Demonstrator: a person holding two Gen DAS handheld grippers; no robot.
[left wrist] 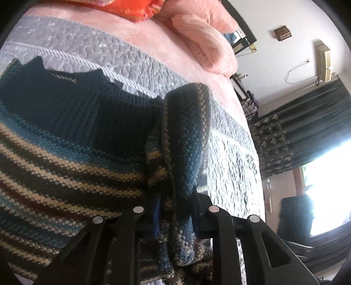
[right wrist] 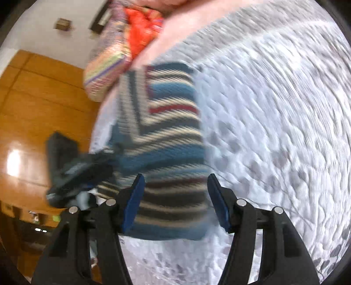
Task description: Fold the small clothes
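Hard to read on the right wrist view: heavy motion blur across everything, stripes smeared, bed quilting streaked into arcs. Fingertips of the left gripper (left wrist: 175, 203) buried under knit, so only the black arms and silver pins visible. Clamped on a bunched fold of the striped sweater (left wrist: 72, 157), the fold rising between the fingers and draping over to the right (navy ribbed collar lying flat farther back). Sweater spread on the grey quilted bedspread (left wrist: 230, 166), its lower part cut off by the frame edge.

Right gripper (right wrist: 175, 201) hanging over the near end of the same sweater (right wrist: 166, 131), blue pads (right wrist: 133, 203) spread wide apart, nothing between them. Other gripper showing as a dark smudge at the sweater's left edge, too blurred to make out in detail.

Around the bed: pink blanket (left wrist: 206, 43) heaped at the far side, orange cloth (left wrist: 136, 8) behind it, dark curtain (left wrist: 307, 122) beside a washed-out bright window. Wooden wardrobe (right wrist: 37, 105) beyond the bed's left edge, striped pillow (right wrist: 105, 70) in front of it.
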